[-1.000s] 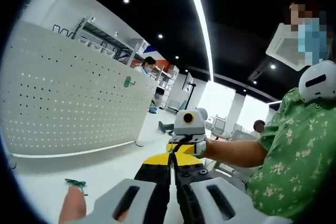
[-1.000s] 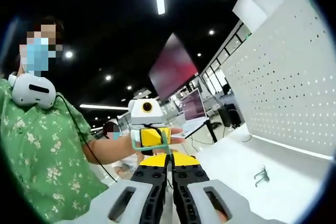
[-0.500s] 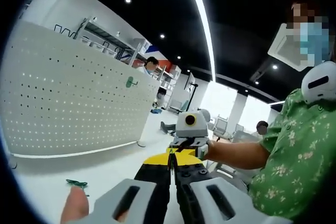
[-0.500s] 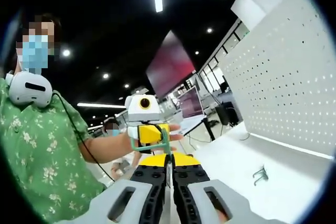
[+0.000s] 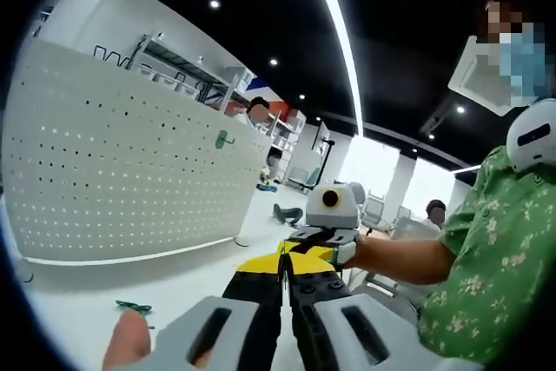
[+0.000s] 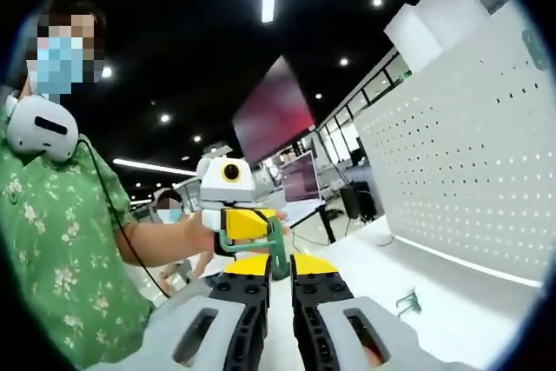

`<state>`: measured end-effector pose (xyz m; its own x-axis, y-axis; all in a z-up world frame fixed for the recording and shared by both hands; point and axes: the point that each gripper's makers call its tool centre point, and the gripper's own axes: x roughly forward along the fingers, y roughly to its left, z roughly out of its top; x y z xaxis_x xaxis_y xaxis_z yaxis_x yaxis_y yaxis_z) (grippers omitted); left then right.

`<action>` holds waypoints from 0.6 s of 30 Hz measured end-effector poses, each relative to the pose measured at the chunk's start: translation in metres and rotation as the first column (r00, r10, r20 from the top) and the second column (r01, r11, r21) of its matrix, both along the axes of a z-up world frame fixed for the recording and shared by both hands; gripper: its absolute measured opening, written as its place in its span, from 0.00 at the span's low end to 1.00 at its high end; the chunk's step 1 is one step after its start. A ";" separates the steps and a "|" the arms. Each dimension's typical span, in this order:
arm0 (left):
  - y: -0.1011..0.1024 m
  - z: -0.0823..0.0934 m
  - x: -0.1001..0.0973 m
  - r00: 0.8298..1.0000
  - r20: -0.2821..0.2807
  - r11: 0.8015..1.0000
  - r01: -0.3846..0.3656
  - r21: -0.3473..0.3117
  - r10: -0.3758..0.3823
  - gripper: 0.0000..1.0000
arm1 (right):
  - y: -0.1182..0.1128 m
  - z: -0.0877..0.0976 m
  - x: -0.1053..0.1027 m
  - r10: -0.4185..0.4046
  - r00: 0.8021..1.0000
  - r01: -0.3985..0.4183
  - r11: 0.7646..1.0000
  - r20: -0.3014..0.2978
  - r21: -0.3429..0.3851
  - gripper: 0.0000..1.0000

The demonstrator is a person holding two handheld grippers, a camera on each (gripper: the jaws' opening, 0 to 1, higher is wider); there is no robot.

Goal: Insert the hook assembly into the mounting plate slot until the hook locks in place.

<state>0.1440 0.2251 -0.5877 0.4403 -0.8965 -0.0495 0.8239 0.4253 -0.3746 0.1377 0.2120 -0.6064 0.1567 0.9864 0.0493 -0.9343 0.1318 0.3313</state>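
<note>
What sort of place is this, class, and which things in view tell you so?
Probably an open-plan office or lab: a white pegboard on a white table, strip ceiling lights, and desks with monitors behind.

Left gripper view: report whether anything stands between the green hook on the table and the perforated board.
Nothing visible does. Bare white table separates the green hook from the perforated board behind it.
</note>
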 end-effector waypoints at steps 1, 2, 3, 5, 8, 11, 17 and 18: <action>0.001 0.000 0.002 1.000 0.006 1.000 -0.014 0.007 0.014 0.01 | -0.001 0.001 0.001 -0.012 1.000 0.012 1.000 0.014 -0.004 0.07; 0.001 0.001 0.003 1.000 0.010 1.000 -0.021 0.010 0.021 0.01 | -0.002 0.000 0.002 -0.022 1.000 0.022 1.000 0.021 -0.014 0.07; 0.002 0.001 0.004 1.000 0.014 1.000 -0.027 0.013 0.027 0.01 | -0.003 0.000 0.004 -0.044 0.998 0.045 0.998 0.043 -0.031 0.07; 0.002 0.000 0.007 0.998 0.034 0.998 -0.048 0.039 0.047 0.01 | -0.003 -0.001 0.007 -0.067 0.996 0.071 0.996 0.066 -0.052 0.07; 0.003 0.002 0.011 0.997 0.046 0.997 -0.071 0.038 0.069 0.01 | -0.004 -0.001 0.009 -0.099 0.990 0.107 0.991 0.102 -0.077 0.07; 0.003 0.004 0.017 0.991 0.074 0.992 -0.113 0.057 0.108 0.01 | -0.007 -0.004 0.016 -0.140 0.976 0.163 0.977 0.165 -0.137 0.07; 0.005 0.012 0.035 0.974 0.101 0.976 -0.210 0.052 0.204 0.01 | -0.015 -0.001 0.024 -0.205 0.951 0.249 0.952 0.232 -0.176 0.07; 0.005 0.013 0.036 0.972 0.095 0.975 -0.220 0.042 0.215 0.01 | -0.016 0.000 0.026 -0.219 0.945 0.267 0.946 0.244 -0.183 0.08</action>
<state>0.1804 0.2303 -0.5746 0.6290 -0.7761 -0.0446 0.7387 0.6146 -0.2766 0.1633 0.1956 -0.6062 0.4015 0.9109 -0.0952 -0.9107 0.4081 0.0633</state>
